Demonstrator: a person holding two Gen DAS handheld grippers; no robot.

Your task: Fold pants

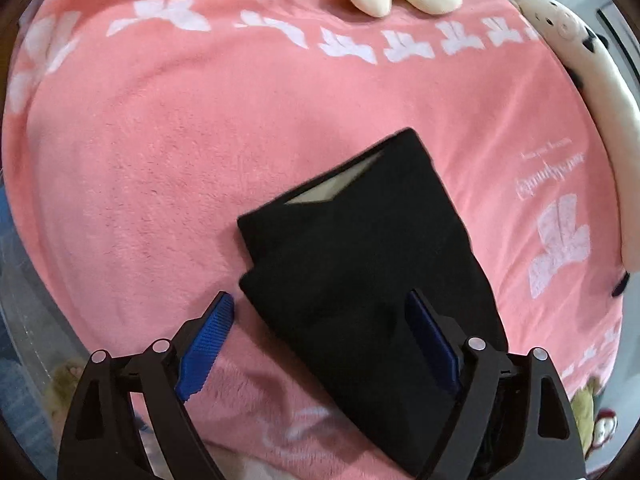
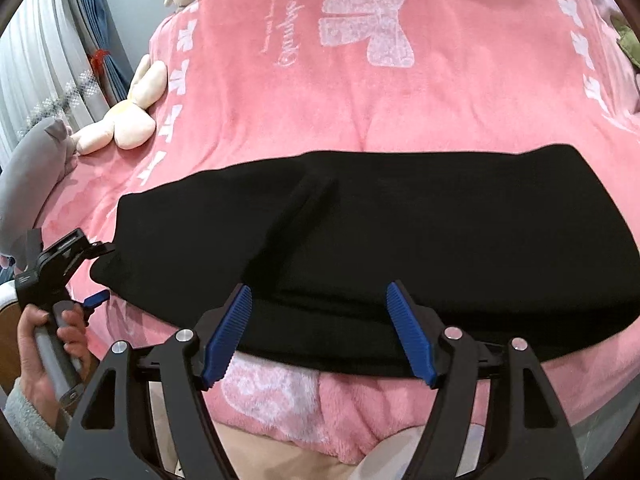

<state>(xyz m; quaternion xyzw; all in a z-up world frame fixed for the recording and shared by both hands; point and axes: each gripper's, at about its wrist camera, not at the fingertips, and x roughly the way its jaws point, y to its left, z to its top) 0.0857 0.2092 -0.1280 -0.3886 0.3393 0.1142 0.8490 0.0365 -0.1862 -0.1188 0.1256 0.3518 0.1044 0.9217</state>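
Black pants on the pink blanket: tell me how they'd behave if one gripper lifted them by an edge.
The black pants lie in soft folded layers, so they would likely droop and unfold. On the fleecy pink blanket they probably drag rather than slide.

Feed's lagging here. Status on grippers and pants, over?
Left gripper open, right gripper open, neither gripping. Pants folded, flat on the pink blanket. Plush toy off to the side, nothing in the way.
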